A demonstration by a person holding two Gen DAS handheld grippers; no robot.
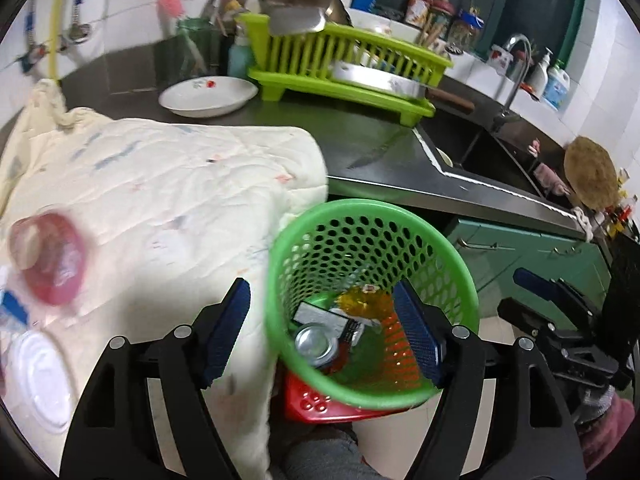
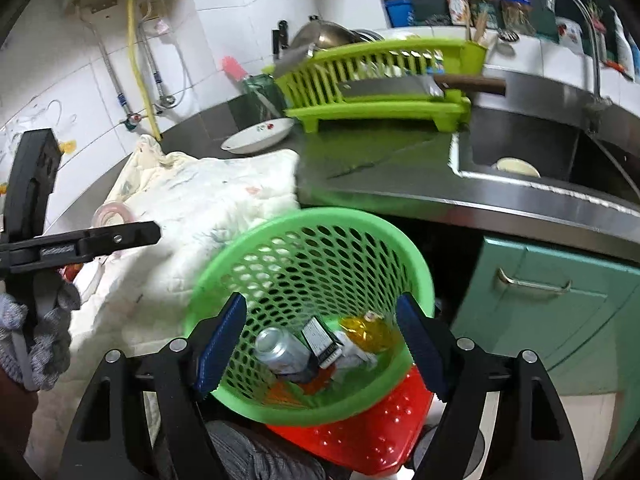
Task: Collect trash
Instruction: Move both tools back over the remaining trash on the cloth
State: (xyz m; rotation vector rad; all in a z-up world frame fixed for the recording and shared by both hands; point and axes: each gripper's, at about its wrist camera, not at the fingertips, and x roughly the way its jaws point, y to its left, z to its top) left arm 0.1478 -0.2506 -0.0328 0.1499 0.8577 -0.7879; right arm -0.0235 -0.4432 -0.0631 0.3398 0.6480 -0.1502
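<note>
My left gripper (image 1: 322, 326) is spread wide with nothing between its blue pads, hanging over the near rim of the green mesh basket (image 1: 304, 376); its left finger (image 1: 226, 332) sits over the cream quilted cloth (image 1: 168, 184). My right gripper (image 2: 320, 344) is just as wide and empty, both fingers straddling the same basket (image 2: 416, 264). Down in the basket I count one silver can (image 2: 280, 346), one small dark carton (image 2: 320, 338), one yellow wrapper (image 2: 370, 330), plus some white crumpled bits. A red perforated stool (image 2: 376, 432) sits under it. Left on the cloth: one pink cup (image 1: 50, 258) and one white plastic lid (image 1: 40, 380), both blurred. Further off, one white flowered dish (image 1: 208, 96), one lime dish rack (image 1: 348, 68) with a cleaver (image 2: 420, 84), and far right the sink (image 2: 528, 140) crowds the counter.
</note>
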